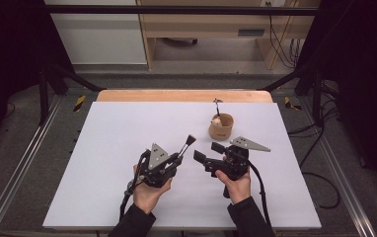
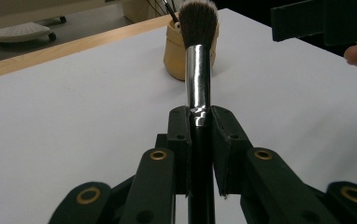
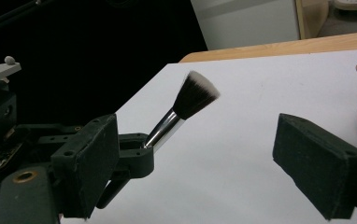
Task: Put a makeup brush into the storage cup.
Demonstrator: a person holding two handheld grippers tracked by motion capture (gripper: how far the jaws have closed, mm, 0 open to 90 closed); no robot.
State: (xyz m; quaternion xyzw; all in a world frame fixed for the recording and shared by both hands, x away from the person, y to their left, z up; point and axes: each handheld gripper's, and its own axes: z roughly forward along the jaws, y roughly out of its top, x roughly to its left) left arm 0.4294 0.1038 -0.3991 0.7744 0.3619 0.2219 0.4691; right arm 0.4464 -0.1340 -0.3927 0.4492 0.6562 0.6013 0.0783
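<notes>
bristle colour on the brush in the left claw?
Dark at the base, white at the tips on the brush, held in the left claw. Clearest in the right gripper view.

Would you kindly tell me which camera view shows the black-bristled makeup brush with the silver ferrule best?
The right gripper view: the black-bristled makeup brush appears side-on, white-tipped bristles and silver ferrule clear against the white table. The left gripper view shows it end-on, clamped in the left gripper. The high view shows it small.

Black-bristled, chrome-ferruled makeup brush (image 2: 198, 60) tilted upward.
</notes>
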